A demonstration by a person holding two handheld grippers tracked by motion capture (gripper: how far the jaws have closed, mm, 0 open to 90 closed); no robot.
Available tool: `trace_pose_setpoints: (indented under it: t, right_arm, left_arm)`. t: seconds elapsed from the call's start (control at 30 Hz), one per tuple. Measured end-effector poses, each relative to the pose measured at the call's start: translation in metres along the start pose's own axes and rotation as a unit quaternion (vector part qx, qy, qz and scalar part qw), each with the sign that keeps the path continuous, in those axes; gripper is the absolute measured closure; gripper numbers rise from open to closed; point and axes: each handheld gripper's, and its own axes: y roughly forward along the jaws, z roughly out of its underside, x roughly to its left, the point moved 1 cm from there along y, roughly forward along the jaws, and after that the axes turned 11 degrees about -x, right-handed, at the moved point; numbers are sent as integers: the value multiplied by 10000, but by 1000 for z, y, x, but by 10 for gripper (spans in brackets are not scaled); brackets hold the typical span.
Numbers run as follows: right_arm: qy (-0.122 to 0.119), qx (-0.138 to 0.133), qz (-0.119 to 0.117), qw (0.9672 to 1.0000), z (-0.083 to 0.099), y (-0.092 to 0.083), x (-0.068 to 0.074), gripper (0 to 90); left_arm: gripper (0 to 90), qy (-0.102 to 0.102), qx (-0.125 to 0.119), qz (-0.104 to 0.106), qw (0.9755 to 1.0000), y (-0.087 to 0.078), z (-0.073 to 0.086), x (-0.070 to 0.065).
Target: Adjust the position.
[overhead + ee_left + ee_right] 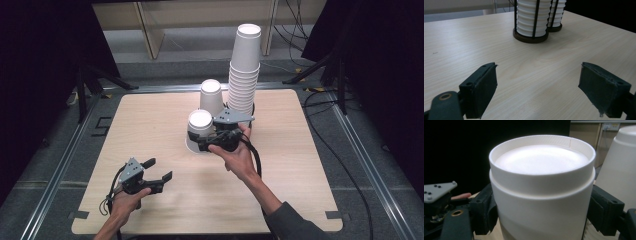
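Observation:
An upside-down white paper cup [199, 124] stands at the table's middle, and my right gripper [202, 141] is shut on its lower wall. In the right gripper view the cup [541, 185] sits between both jaws, which press its sides. A step below its upturned base suggests two nested cups. A second upside-down cup [210, 93] stands just behind it. A tall stack of cups [245, 70] rises to the right of that. My left gripper [159, 169] hovers open near the front left, over bare wood [537, 87].
The wooden table [150, 120] has free room on its left half and along the front. In the left gripper view two ribbed cup stacks stand in black wire holders [531, 21] [555, 17]. Black cables [345, 165] trail on the floor to the right.

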Motion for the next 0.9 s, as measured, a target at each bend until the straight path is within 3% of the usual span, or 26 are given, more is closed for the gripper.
trace_pose_setpoints:
  t: [0.03, 0.07, 0.1, 0.17, 0.2, 0.23, 0.3, 0.33, 0.37, 0.4, 0.43, 0.5, 0.67, 0.77, 0.8, 0.87, 0.9]
  right_arm:
    - [96, -5, -18, 10000, 4, 1, 2, 216]
    - [2, 31, -56, 10000, 6, 1, 1, 216]
    - [16, 60, -73, 10000, 9, 2, 1, 216]
    - [117, 68, -109, 9998, 12, 3, 2, 216]
    - [34, 106, -88, 9999, 15, 3, 1, 216]
    - [148, 123, -140, 9997, 19, 4, 2, 216]
    - [233, 112, -190, 9995, 23, 6, 1, 216]
    - [146, 145, -162, 9997, 24, 6, 0, 216]
    - [183, 127, -210, 9995, 26, 8, 1, 216]
    - [183, 127, -210, 9995, 26, 8, 1, 216]
    - [278, 188, -197, 9992, 27, 8, 2, 216]
    - [291, 191, -296, 9990, 30, 10, 4, 216]
    - [234, 192, -336, 9990, 33, 12, 6, 216]
    - [346, 214, -449, 9982, 35, 14, 10, 216]
    - [481, 270, -520, 9971, 37, 15, 15, 216]
    - [423, 307, -499, 9974, 37, 16, 16, 216]
    - [382, 288, -540, 9974, 37, 17, 16, 216]
  left_arm:
    - [143, 81, -20, 42, 10000, 0, -1, 0]
    - [143, -15, -133, 120, 9998, 1, -1, -2]
    - [143, 62, -181, 172, 9997, 1, -3, -3]
    - [142, 12, -215, 196, 9996, 1, -3, -5]
    - [142, 39, -194, 224, 9996, 0, -5, -7]
    - [143, -111, -300, 297, 9990, 1, -6, -12]
    - [142, -57, -332, 341, 9988, 0, -8, -14]
    - [142, -57, -332, 341, 9988, 0, -8, -14]
    - [143, -192, -476, 403, 9979, 2, -9, -18]
    - [143, -192, -476, 403, 9979, 2, -9, -18]
    - [143, -64, -389, 373, 9985, 0, -11, -18]
    - [142, -91, -548, 429, 9975, 2, -11, -20]
    - [142, -131, -503, 431, 9977, 7, -12, -22]
    - [142, -122, -457, 407, 9981, 12, -11, -25]
    - [142, -39, -433, 387, 9983, 14, -12, -27]
    - [142, -85, -523, 432, 9977, 17, -12, -29]
    - [142, 16, -466, 408, 9981, 17, -13, -29]
